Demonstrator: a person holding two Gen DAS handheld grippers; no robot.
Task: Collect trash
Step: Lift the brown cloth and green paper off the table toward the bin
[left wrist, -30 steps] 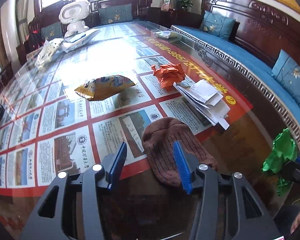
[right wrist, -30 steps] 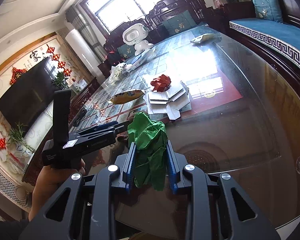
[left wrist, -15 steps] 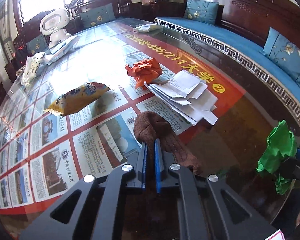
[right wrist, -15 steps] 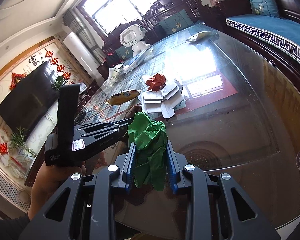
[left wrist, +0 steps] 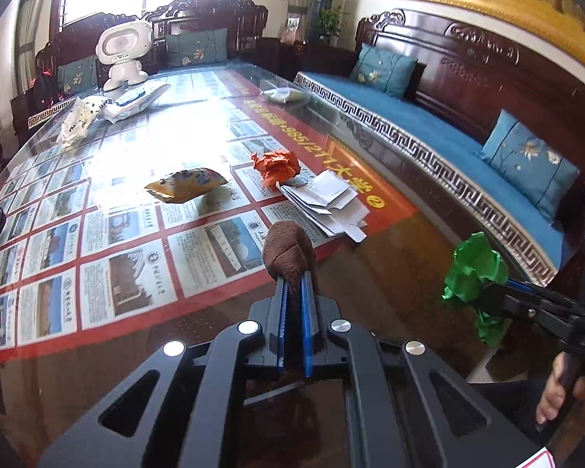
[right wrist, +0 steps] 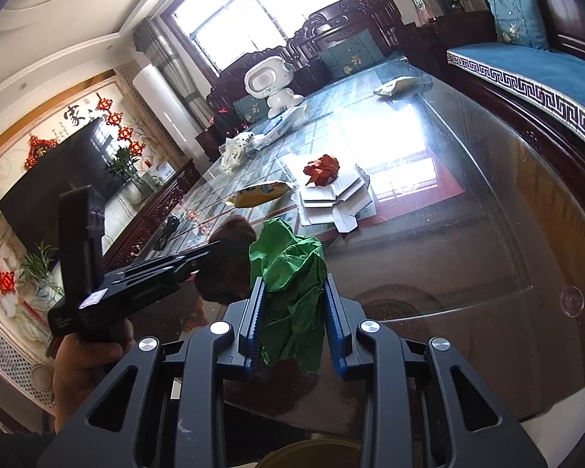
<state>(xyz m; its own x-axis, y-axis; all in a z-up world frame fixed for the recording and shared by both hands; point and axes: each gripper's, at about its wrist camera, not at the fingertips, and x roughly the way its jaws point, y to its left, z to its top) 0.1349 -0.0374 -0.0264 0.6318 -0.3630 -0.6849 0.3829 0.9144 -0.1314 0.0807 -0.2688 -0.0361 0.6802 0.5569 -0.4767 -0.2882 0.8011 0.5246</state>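
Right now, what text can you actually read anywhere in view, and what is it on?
"985/211大学", then a circled "2": red banner under the table glass.
"家": wall calligraphy.
Too small or blurred: yellow snack bag, poster captions, sticker on the left hand-held gripper.

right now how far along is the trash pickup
Nothing visibly binned yet. In hand: left gripper shut on the brown cloth, right gripper shut on the green paper. Left on the table: orange paper ball, snack bag, flattened white cartons.
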